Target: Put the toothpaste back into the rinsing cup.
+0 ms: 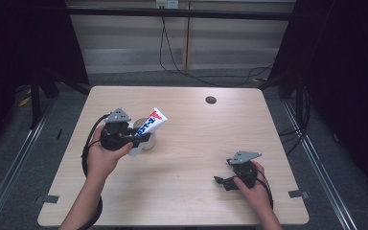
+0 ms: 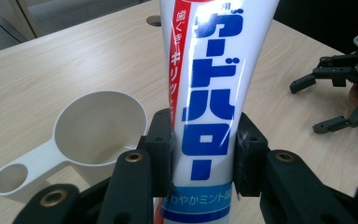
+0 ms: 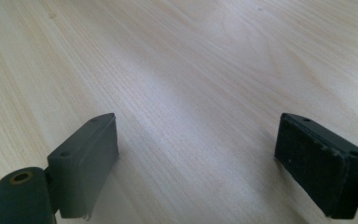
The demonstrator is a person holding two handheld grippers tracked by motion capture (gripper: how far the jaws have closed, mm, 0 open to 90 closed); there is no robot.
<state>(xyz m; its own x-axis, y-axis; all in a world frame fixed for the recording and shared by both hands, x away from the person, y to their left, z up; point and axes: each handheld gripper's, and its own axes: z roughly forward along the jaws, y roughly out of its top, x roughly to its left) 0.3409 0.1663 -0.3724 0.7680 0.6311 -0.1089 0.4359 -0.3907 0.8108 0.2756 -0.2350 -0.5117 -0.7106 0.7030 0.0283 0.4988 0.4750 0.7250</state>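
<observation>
While the left tool (image 2: 204, 151) clamps the tube (image 2: 209, 93) near its lower end, both jaws pressed against its sides, the tube rises tilted away from that tool (blue and red print facing the camera). Just beside this tool, to its left, a white scoop (image 2: 81, 135) rests on the worktop (image 1: 187, 163). Well apart, the right tool (image 3: 196, 163) sits low over bare worktop, jaws spread wide, gripping nothing.

On the table (image 1: 182, 163), we see the toothpaste tube (image 1: 152, 123) held between the left gripper (image 1: 141, 138) jaws at left, just above and beside the measuring cup (image 1: 143, 134); the right gripper (image 1: 223, 182) rests well apart, near the front right.
</observation>
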